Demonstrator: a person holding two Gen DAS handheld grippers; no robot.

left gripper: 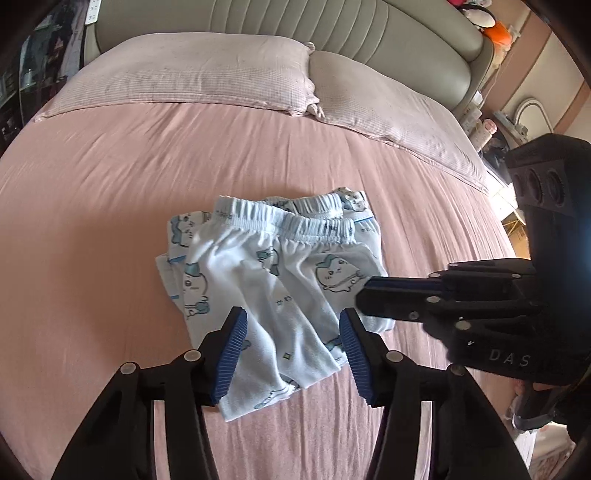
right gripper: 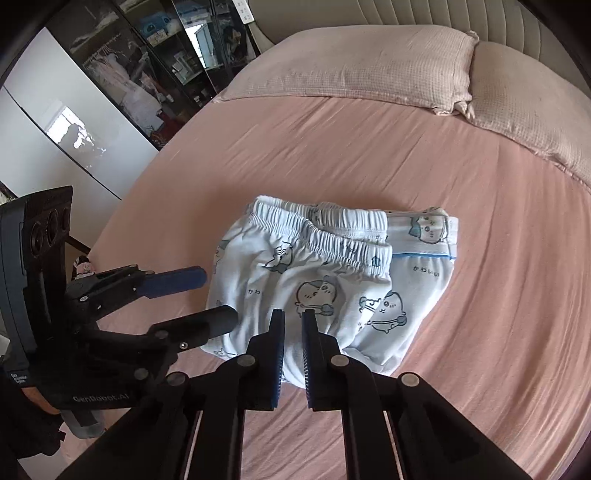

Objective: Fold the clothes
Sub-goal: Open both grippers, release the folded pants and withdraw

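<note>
A folded pile of pale blue pyjama clothes (left gripper: 273, 258) (right gripper: 332, 273) with a cartoon print lies in the middle of the pink bed sheet (left gripper: 92, 221) (right gripper: 498, 295). On top are trousers with the elastic waistband turned toward the pillows. My left gripper (left gripper: 291, 321) (right gripper: 214, 297) hovers open over the near left corner of the pile, and its blue pads are clear of the cloth. My right gripper (right gripper: 293, 317) (left gripper: 364, 299) is shut just above the pile's near right part, with no cloth seen pinched between its fingers.
Two pink pillows (left gripper: 192, 74) (right gripper: 351, 66) lie against the padded headboard (left gripper: 295, 22) at the far end. A glass cabinet (right gripper: 147, 55) and a white door (right gripper: 44, 140) stand past the bed's left edge. A cluttered bedside (left gripper: 491, 125) lies to the right.
</note>
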